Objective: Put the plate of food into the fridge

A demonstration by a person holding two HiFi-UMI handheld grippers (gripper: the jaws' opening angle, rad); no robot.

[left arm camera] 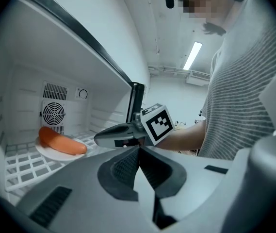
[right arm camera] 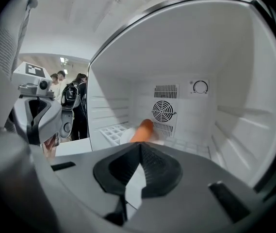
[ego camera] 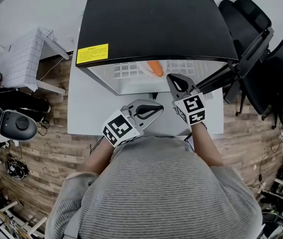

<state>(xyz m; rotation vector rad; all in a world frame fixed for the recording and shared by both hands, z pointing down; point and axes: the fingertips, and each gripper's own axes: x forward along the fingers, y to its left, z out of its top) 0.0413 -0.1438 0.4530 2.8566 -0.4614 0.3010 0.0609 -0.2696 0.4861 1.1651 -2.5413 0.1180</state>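
Sitting on the wire shelf (left arm camera: 16, 171) inside the fridge (ego camera: 151, 19), ahead of both your grippers, was the plate (left arm camera: 48, 153) with its sausage (left arm camera: 62, 143). Left gripper (ego camera: 160, 107): jaws were together, nothing between them, short of the opening. Right gripper (ego camera: 171, 78): likewise closed and empty, at the fridge's mouth. Step, as judged: placing looked done. Next move probably called for shutting the door, which no view showed plainly

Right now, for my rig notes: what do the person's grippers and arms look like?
The left gripper and right gripper match: smooth grey shells tapering to a point, with black ribbed pads. Each carries a white cube with black square markers. The person wears a grey, finely striped top with loose sleeves.
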